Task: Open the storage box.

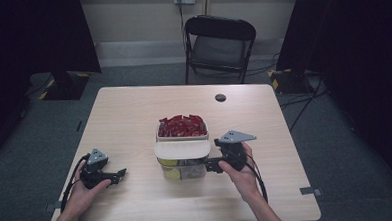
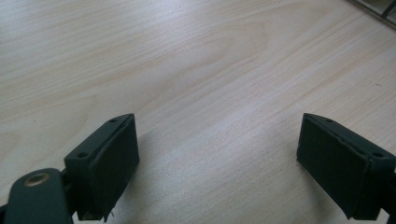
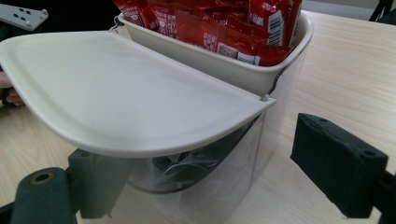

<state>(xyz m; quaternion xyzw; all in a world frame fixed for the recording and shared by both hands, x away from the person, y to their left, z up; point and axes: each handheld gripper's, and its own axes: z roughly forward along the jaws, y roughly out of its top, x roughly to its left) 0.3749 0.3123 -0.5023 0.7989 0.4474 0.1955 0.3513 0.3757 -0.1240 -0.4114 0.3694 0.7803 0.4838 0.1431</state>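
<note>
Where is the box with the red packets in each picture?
High view: the box with the red packets stands mid-table, just left of the right gripper.
Left gripper view: bare table lies ahead of the open jaws.
Right gripper view: the box rises close ahead, top centre.
Shared landmark: the cream lid swung out from the box.

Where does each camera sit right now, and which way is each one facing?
High view: above the person's side, looking forward and down on the table; both forearms, left tool and right tool show.
Left gripper view: rides the left tool, looking along its open jaws at bare tabletop.
Right gripper view: rides the right tool, facing the container with its cream lid and red packets; jaws open.
Shared: high and right gripper views both show the container and packets.
</note>
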